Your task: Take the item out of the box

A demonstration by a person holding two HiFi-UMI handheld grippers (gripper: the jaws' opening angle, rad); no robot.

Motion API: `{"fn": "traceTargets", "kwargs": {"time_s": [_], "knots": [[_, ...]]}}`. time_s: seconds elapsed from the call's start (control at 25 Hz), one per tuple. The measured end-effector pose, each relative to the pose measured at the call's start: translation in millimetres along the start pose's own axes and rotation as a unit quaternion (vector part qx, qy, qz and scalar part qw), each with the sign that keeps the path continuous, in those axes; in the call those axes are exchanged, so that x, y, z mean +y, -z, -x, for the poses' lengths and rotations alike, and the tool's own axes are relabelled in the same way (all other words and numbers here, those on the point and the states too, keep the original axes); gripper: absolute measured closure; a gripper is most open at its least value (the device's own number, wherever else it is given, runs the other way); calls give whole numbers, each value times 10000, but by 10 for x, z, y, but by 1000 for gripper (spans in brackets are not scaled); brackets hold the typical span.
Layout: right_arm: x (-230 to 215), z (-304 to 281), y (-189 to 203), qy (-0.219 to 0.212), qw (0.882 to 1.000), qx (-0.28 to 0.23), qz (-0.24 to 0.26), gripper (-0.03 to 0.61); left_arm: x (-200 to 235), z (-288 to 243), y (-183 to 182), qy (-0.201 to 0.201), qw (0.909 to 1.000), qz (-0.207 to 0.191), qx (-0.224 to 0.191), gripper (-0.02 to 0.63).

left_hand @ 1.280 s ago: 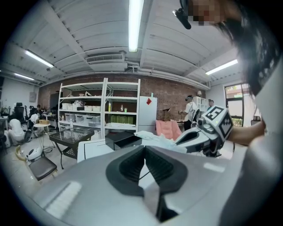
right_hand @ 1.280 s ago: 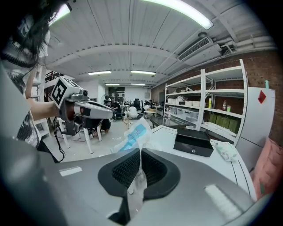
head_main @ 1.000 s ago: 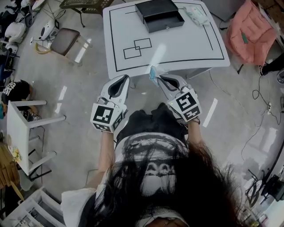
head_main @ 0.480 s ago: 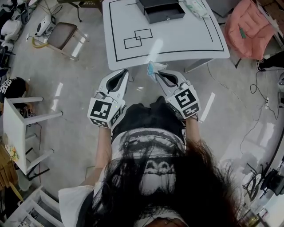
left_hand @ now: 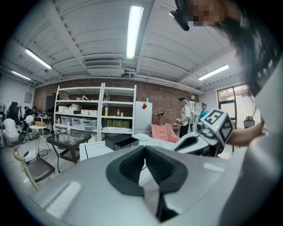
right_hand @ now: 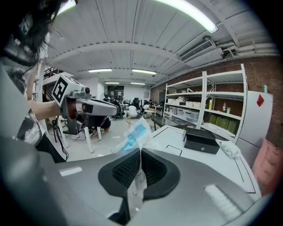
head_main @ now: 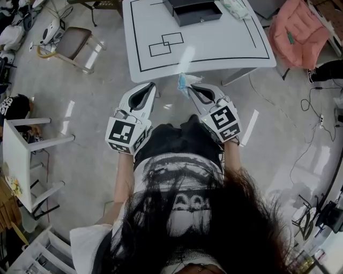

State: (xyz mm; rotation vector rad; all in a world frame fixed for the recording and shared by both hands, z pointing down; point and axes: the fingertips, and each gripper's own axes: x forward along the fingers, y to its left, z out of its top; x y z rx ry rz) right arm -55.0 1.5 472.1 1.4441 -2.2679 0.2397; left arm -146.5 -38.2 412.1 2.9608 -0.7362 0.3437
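The square white tabletop (head_main: 214, 51) is lined in black, with two overlapping rectangles outlined in black too. The small metal box (head_main: 193, 12) is done in plain matte black. The crinkly clear plastic packet (head_main: 183, 81) is printed in light blue and white. The left gripper (head_main: 151, 85) and right gripper (head_main: 189, 87) are shelled in pale grey-white, padded in ribbed black, and their cubes are patterned with black-and-white squares. The bundled fabric (head_main: 292, 32) is coloured salmon pink.

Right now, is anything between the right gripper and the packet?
No, nothing visible. The right gripper is already shut on the packet, well away from the black box on the table.
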Motion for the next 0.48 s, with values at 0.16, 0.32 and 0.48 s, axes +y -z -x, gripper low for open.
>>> {"fn": "traceTargets", "kwargs": {"time_s": [0.16, 0.32, 0.48], "knots": [[15, 0, 8, 15, 10000, 22, 19, 566, 5, 42, -16, -15, 10000, -11, -46, 614], [37, -8, 23, 23, 10000, 30, 43, 566, 9, 71, 15, -17, 10000, -16, -50, 614], [66, -2, 36, 34, 10000, 31, 55, 566, -9, 92, 39, 20, 10000, -31, -48, 614]]}}
